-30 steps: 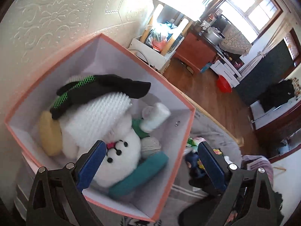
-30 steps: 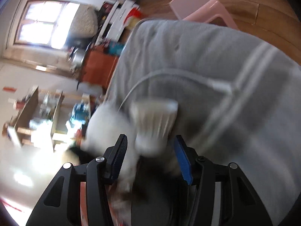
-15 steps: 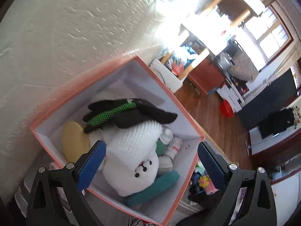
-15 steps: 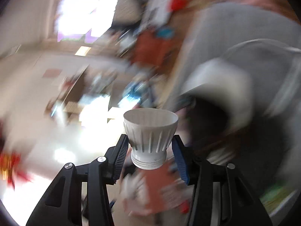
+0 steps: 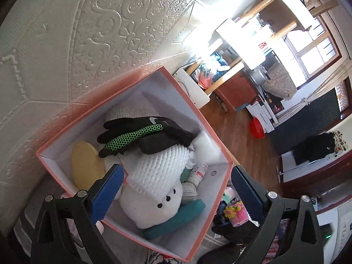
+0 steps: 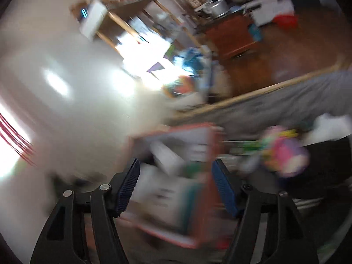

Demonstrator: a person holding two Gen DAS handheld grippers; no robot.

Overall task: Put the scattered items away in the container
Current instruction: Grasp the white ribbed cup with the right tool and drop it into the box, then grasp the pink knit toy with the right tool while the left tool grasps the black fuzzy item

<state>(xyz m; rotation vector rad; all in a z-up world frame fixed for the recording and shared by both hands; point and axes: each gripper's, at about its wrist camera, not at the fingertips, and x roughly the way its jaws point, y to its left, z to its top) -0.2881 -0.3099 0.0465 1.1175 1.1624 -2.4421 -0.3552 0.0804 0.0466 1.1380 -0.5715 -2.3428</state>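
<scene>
Change: white ribbed cup, held between the right gripper (image 6: 175,186) pads a moment ago, now gone from them.
Meaning: probably dropped into the box; one less thing left out.
Right jaws: opening, about half wide, nothing between them.
Left jaws: left gripper (image 5: 175,189) wide open, empty, hanging over the near side of the box.
Box: pink box (image 5: 193,101), square, thin card walls, white inside, by the bumpy patterned wall (image 5: 88,44).
Inside: soft white plush toy (image 5: 151,202) in a knitted hat, black glove (image 5: 143,132) with green dotted strip on top, flat round yellow pad (image 5: 87,165) at left, small white bottle (image 5: 197,172) at right.
Cup: not clear in the box; right view too blurry.
Still out: pink flowery toy (image 5: 235,211), just right of the box.
</scene>
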